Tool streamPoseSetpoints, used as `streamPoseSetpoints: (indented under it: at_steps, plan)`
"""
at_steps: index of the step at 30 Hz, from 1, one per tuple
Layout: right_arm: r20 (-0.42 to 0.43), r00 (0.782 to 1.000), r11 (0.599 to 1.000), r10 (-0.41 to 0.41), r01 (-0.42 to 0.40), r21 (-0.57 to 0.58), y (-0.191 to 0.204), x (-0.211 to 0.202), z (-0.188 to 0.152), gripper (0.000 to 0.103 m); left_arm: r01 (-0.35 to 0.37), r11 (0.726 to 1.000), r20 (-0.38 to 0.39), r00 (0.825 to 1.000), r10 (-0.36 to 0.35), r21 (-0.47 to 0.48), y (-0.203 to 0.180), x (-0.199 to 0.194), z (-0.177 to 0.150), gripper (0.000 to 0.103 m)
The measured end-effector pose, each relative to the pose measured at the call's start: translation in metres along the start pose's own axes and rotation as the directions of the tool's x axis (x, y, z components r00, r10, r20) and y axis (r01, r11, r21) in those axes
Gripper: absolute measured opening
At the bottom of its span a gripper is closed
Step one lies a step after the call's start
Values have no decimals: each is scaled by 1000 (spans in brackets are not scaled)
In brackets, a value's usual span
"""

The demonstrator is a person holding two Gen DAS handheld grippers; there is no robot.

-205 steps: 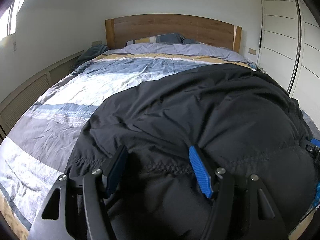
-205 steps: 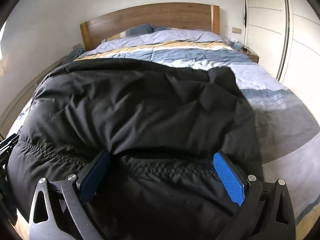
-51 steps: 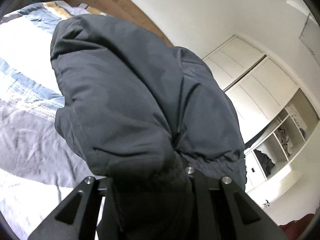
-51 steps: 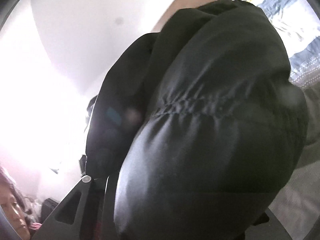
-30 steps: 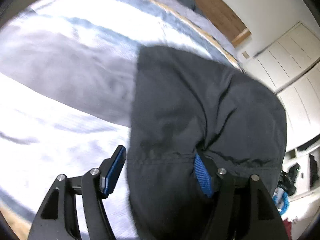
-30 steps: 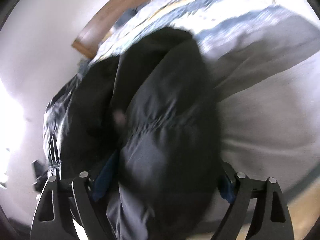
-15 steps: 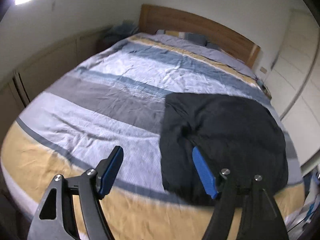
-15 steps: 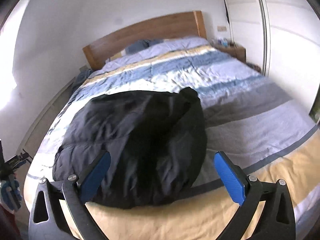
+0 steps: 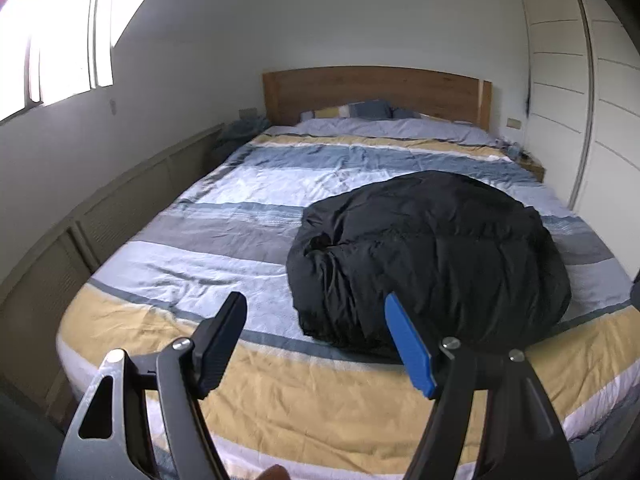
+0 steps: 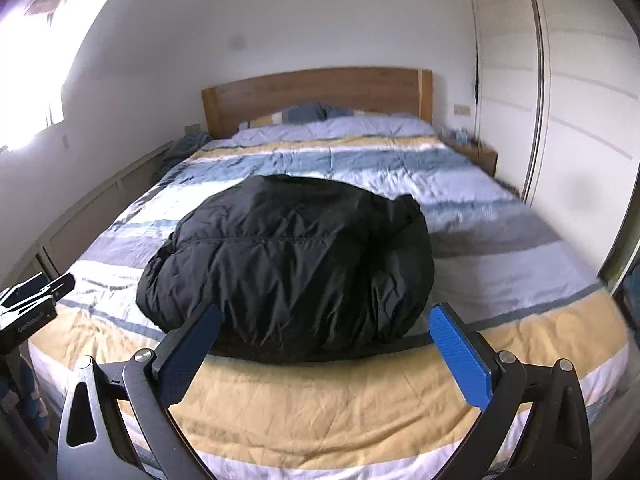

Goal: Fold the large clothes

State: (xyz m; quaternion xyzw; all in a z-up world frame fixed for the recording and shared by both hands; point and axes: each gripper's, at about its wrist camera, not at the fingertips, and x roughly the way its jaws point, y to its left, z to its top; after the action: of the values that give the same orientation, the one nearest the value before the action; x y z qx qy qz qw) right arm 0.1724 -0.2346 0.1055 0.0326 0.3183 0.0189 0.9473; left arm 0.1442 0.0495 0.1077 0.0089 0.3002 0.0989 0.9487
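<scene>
A black padded jacket (image 9: 432, 256) lies bundled in a rounded heap on the near half of a bed (image 9: 248, 216) with a striped blue, grey and yellow duvet, close to the foot and well apart from the wooden headboard (image 9: 376, 92). Both claws hang above the foot of the bed, clear of the fabric: the left claw (image 9: 316, 344) spread with nothing between its blue pads, the right claw (image 10: 324, 352) spread wider and equally empty. What may be a small bedside cabinet (image 10: 476, 152) stands blurred beside the pale wardrobe doors (image 10: 580, 120).
</scene>
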Motion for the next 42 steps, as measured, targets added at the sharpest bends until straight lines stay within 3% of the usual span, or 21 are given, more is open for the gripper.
streamPoseSetpoints:
  at_steps: [3,18,31,42]
  plan:
    - [26,1000,1000,1,0,-20,8,-18,-5,103,-22,1000,12,1000,22,6,-7,-12,-6,70]
    - [88,996,997,-2,8,-70,30,-61,-20,103,20,1000,86,996,-22,21,-23,-65,-23,70]
    - [53,999,998,6,-3,-66,30,-56,-21,103,62,997,81,995,-65,46,-32,-64,-23,70]
    - [-17,1000,998,-8,7,-56,25,-29,-28,103,120,992,5,993,-120,46,-38,-41,-29,70]
